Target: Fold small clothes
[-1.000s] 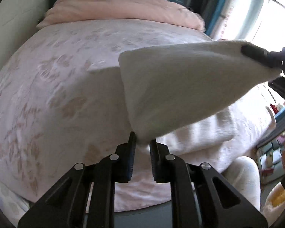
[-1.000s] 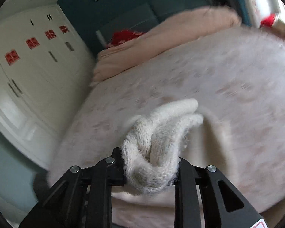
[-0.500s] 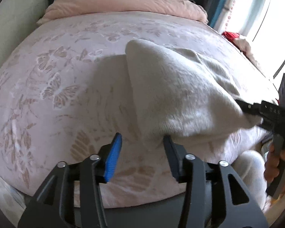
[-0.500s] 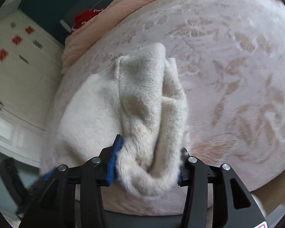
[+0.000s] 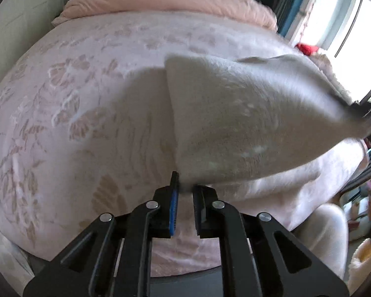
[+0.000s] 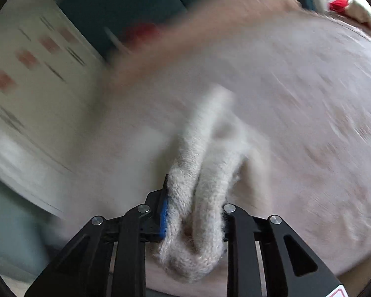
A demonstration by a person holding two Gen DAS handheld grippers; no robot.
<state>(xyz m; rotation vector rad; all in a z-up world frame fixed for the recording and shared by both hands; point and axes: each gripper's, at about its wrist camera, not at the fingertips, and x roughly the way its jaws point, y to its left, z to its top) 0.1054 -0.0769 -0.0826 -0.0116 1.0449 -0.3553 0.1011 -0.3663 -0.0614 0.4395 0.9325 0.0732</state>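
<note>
A cream fleecy small garment (image 5: 247,123) hangs stretched above the pink bed (image 5: 74,99) in the left wrist view. My left gripper (image 5: 185,188) is shut on its near bottom corner. At the far right, my right gripper (image 5: 358,109) holds the other end. In the blurred right wrist view a thick bunch of the same garment (image 6: 205,148) fills the right gripper (image 6: 195,198). Its jaws are closing, and the pads press on the bunch from both sides.
A rolled pink duvet (image 5: 173,0) lies across the head of the bed, with a red item (image 5: 306,48) near the window side. A white wardrobe (image 6: 24,74) stands left of the bed. A person's white-trousered leg (image 5: 321,235) is at the bed's near edge.
Half a second ago both grippers stood wider with the garment resting on the bed. Both have closed on it again, and the garment is lifted and pulled taut between them.
</note>
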